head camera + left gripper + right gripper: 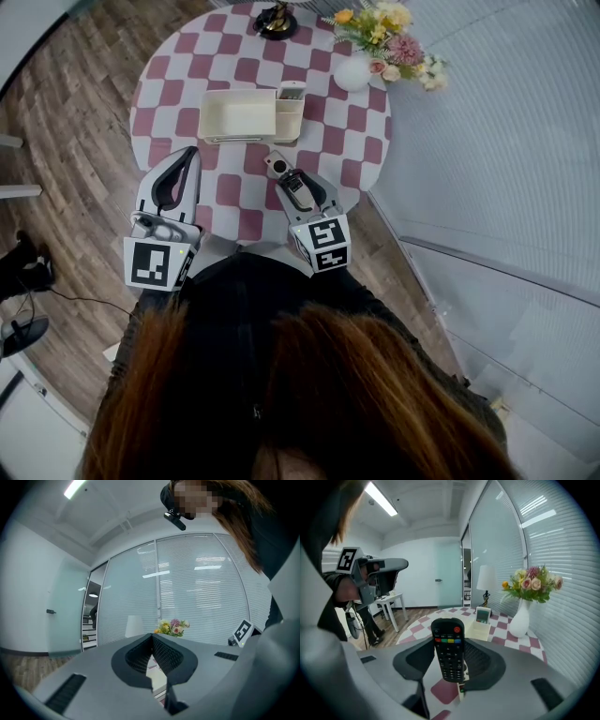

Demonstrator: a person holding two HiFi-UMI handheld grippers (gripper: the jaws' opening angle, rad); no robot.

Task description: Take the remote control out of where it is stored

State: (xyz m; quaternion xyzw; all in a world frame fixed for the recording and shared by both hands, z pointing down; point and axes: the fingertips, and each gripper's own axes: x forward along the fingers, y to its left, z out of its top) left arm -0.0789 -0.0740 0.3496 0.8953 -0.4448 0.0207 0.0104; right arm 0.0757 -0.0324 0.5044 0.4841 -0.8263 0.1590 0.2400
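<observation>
Round table (370, 150) in a pink-and-white checked cloth, wood floor all round it, a glass wall with blinds down one side.

Head view first: a cream box (239, 115) sits mid-table, and a small white handset (291, 93) stands upright in the narrow slot at one end of it. Beyond the box there's a white vase (352, 73) of flowers (386, 26). On the person's side of the box the right gripper (286, 176) is over the cloth with the black remote control (280, 168) clamped in its jaws, clear of the box and just short of that end slot. The left gripper (190, 155) is out past the box's other end, at the table's rim.

Left gripper view now, a level look across the table. The two dark pads (166, 656) meet at their tips with only a thin slit below them, and nothing is caught between. The flowers stand past the box, and the right gripper's marker cube (242, 631) shows at the far edge.

Right gripper view: the remote control stands upright between the pads, gripped by its lower sides, buttons facing the camera, a red key at the top corner and a coloured row under it. The box lies behind it, handset in its slot, vase just beside that end, and the left gripper is well off to the box's other side, by a white side table (391, 601)
</observation>
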